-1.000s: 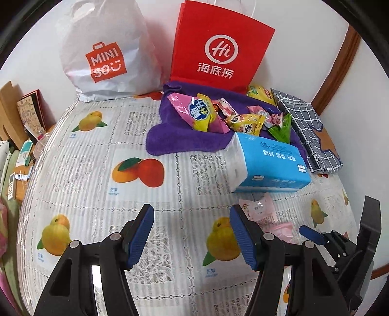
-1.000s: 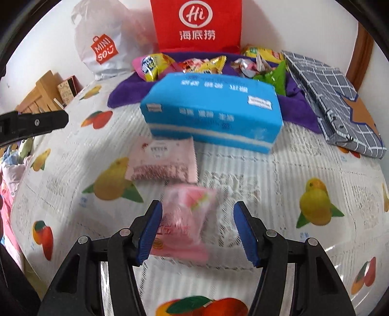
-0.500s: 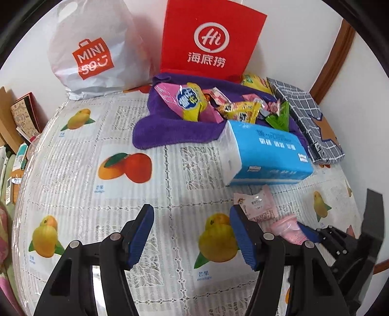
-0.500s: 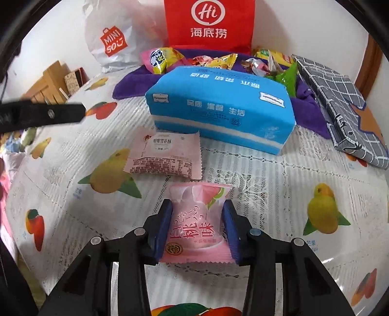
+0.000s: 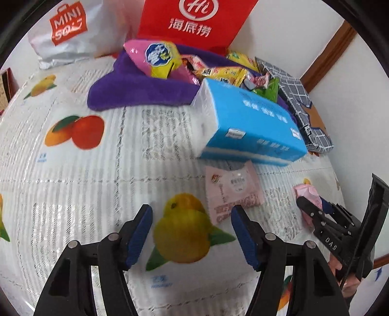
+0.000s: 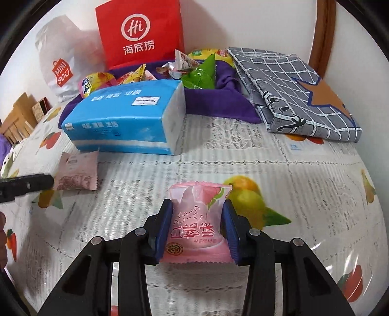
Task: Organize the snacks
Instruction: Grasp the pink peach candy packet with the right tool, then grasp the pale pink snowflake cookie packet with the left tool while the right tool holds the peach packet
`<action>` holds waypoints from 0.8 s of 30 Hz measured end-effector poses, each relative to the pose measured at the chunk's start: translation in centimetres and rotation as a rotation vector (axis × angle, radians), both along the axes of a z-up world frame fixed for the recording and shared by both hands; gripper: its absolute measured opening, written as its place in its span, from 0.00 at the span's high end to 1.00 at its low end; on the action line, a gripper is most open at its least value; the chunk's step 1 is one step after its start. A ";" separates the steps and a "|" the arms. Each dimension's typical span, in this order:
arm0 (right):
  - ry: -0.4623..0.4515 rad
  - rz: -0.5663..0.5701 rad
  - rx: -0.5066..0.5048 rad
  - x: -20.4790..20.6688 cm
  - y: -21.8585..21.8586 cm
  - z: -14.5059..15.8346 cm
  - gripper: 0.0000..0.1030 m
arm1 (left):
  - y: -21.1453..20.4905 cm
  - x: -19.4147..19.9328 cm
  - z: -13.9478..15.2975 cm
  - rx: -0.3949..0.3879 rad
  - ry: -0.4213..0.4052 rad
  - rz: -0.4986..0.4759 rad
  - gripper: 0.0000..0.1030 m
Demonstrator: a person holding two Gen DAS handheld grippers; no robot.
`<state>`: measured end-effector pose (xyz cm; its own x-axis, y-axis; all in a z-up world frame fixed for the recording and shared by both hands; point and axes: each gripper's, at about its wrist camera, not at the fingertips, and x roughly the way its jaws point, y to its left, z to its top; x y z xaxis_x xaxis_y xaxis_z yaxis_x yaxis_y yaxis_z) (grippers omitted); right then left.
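Observation:
My right gripper is shut on a pink peach-flavour snack packet, held just above the fruit-print tablecloth. The same gripper with the packet shows at the right edge of the left wrist view. My left gripper hangs over a printed yellow fruit; its jaws are opening and nothing is between them. A flat pale-pink snack packet lies just ahead of its right finger, in front of a blue tissue pack. More snacks are piled on a purple cloth behind.
A red paper bag and a white plastic bag stand against the back wall. A folded grey checked fabric bag lies at the right, near a wooden door frame. Wooden items sit off the table's left side.
My right gripper closed on the pink peach packet and carried it to the right. My left gripper sank toward the table and drew closer to the flat pale-pink packet.

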<state>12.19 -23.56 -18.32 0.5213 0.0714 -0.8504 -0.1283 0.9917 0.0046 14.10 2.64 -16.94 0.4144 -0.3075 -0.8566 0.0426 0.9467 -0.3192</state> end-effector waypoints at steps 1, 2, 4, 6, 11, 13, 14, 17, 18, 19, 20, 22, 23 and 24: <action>-0.011 0.007 -0.007 -0.1 0.0 -0.1 0.59 | -0.3 0.1 -0.1 -0.007 -0.005 -0.005 0.33; -0.020 0.012 -0.011 -0.2 0.0 -0.1 0.59 | -0.4 0.1 -0.1 -0.015 -0.007 -0.006 0.31; -0.037 0.016 -0.007 -0.3 -0.1 -0.2 0.59 | -0.8 0.3 -0.1 -0.019 -0.008 -0.006 0.28; -0.038 0.012 0.013 0.0 -0.3 -0.2 0.59 | -1.2 0.7 -0.1 -0.023 -0.003 -0.008 0.24; -0.039 0.001 0.006 0.1 -0.2 -0.3 0.59 | -3.0 1.9 0.0 -0.007 0.009 -0.003 0.17; -0.038 0.002 0.025 0.2 -0.5 -0.3 0.58 | -4.0 2.3 -0.1 0.015 0.002 -0.003 0.14; -0.037 0.003 0.031 0.2 -0.6 -0.2 0.58 | -4.5 2.5 -0.1 0.035 -0.003 -0.004 0.13; -0.038 0.004 0.022 0.1 -0.4 -0.2 0.59 | -5.8 2.9 -0.2 0.096 -0.018 0.001 0.13; -0.039 0.004 0.012 0.1 -0.4 -0.2 0.59 | -6.2 3.0 -0.3 0.117 -0.023 0.003 0.13; -0.039 0.005 0.015 0.1 -0.4 -0.3 0.59 | -6.6 3.0 -0.3 0.139 -0.030 0.004 0.13; -0.038 0.006 0.024 0.1 -0.6 -0.3 0.59 | -6.9 3.1 -0.4 0.164 -0.038 0.004 0.13; -0.037 0.004 0.035 0.1 -0.7 -0.3 0.58 | -7.6 3.1 -0.5 0.213 -0.053 0.003 0.13; -0.037 0.005 0.030 0.1 -0.7 -0.3 0.58 | -7.9 3.1 -0.6 0.244 -0.061 -0.001 0.13; -0.038 0.006 0.025 0.1 -0.6 -0.3 0.58 | -8.4 3.1 -0.8 0.280 -0.068 -0.005 0.13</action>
<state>12.32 -24.16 -18.61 0.5525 0.0955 -0.8280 -0.1350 0.9906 0.0241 17.19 -5.72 -17.71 0.4732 -0.0655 -0.8785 0.0602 0.9973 -0.0419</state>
